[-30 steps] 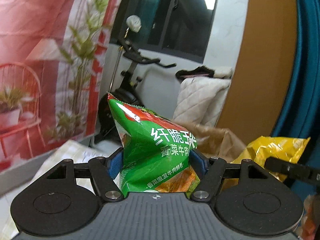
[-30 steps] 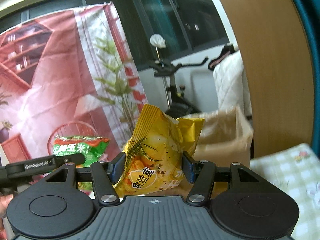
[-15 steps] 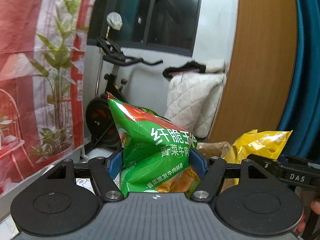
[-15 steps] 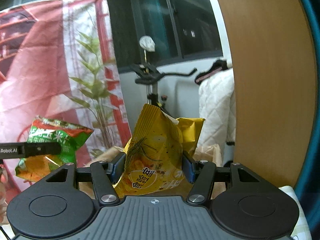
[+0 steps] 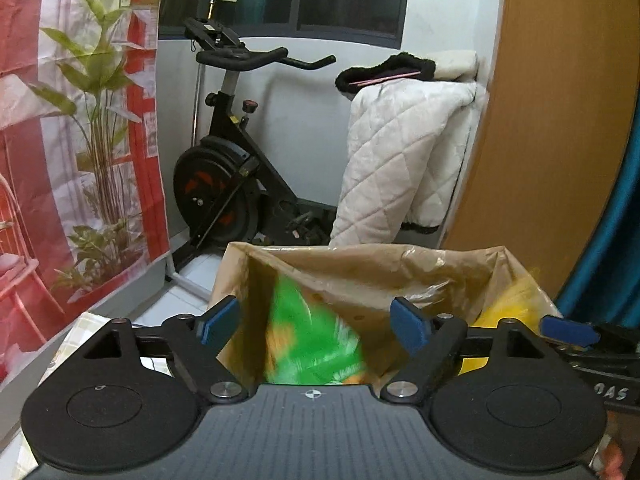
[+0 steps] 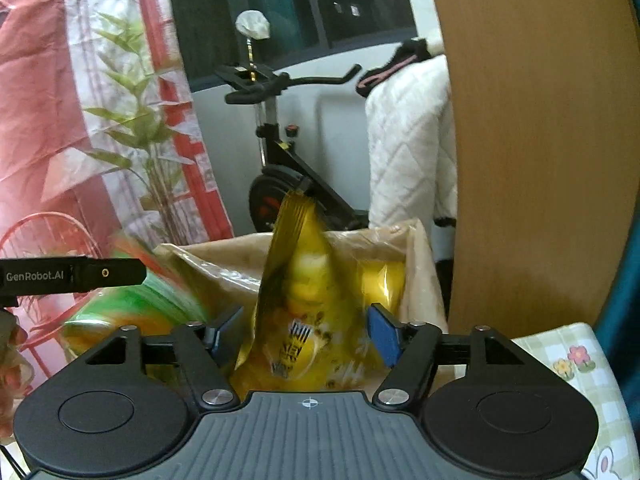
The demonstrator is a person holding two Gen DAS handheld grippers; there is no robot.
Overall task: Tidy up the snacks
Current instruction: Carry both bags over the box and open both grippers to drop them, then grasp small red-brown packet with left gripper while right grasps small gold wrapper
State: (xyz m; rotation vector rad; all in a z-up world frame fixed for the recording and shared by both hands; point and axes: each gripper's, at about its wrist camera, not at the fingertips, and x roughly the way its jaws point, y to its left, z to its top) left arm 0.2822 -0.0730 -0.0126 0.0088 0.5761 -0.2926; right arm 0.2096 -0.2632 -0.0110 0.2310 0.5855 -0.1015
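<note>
1. In the left wrist view the left gripper point(image 5: 316, 322) fills the bottom of the frame with its blue-padded fingers point(image 5: 218, 318) spread wide, touching nothing.
2. Between and beyond those fingers, at lower centre, a green snack bag point(image 5: 316, 336) appears as a motion-blurred smear inside the open brown paper bag point(image 5: 360, 264).
3. At the lower right of the same view a patch of yellow point(image 5: 516, 308) shows within the paper bag's right side, just above a blue pad of the right gripper point(image 5: 568, 330).
4. In the right wrist view the right gripper point(image 6: 306, 334) has its fingers parted, and the yellow chip bag point(image 6: 304, 312) stands upright between them; whether the pads touch it I cannot tell, since the bag is blurred.
5. The yellow chip bag's top rises above the paper bag's rim at centre frame, its lower part in front of the opening.
6. At the left of that view the green snack bag is blurred beneath a black bar marked "GenRobot.AI" point(image 6: 72, 276).
7. An exercise bike point(image 5: 236, 184) and a white quilted blanket point(image 5: 404, 160) stand in the upper middle behind the paper bag.
8. A checked floral cloth point(image 6: 580, 364) covers the tabletop at lower right.
</note>
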